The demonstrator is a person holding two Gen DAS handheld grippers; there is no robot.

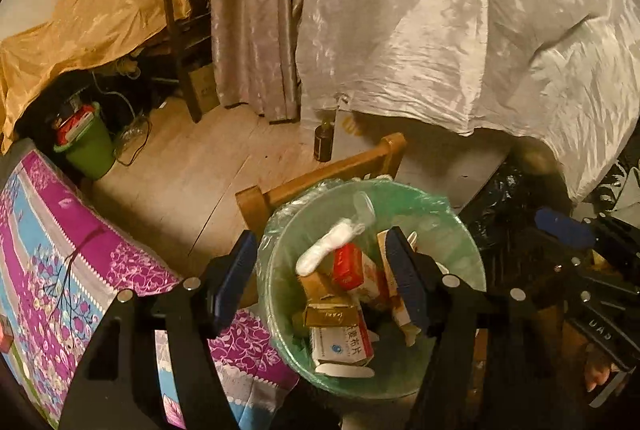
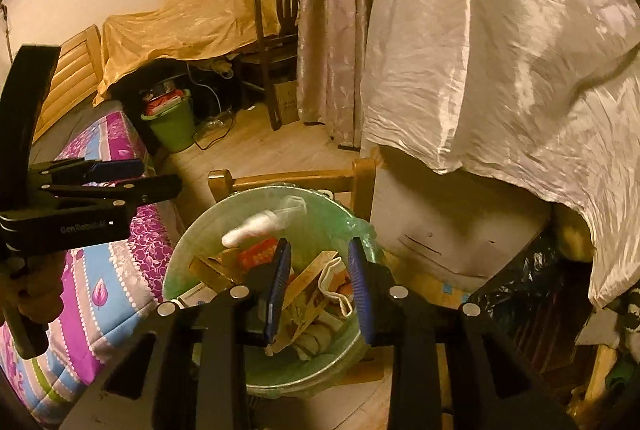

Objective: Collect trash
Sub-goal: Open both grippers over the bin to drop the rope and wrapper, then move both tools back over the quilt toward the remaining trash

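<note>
A bin lined with a green plastic bag (image 1: 452, 230) (image 2: 192, 254) stands on a wooden chair and holds several cartons, among them a red box (image 1: 348, 266) (image 2: 258, 254), a white and red medicine box (image 1: 342, 346) and a white plastic tube (image 1: 326, 250) (image 2: 248, 230). My left gripper (image 1: 322, 282) is open above the bin, its jaws spread over the bin's left half, nothing between them. My right gripper (image 2: 322, 290) is open and empty over the bin's right side. It also shows at the right edge of the left wrist view (image 1: 568, 230). The left gripper shows at the left of the right wrist view (image 2: 116, 169).
A wooden chair back (image 1: 320, 177) (image 2: 288, 177) rises behind the bin. A bed with a purple floral cover (image 1: 60, 270) (image 2: 108, 270) lies to the left. A white draped sheet (image 1: 460, 29) hangs to the right. A brown bottle (image 1: 323, 141) and a green bucket (image 1: 86, 145) stand on the floor.
</note>
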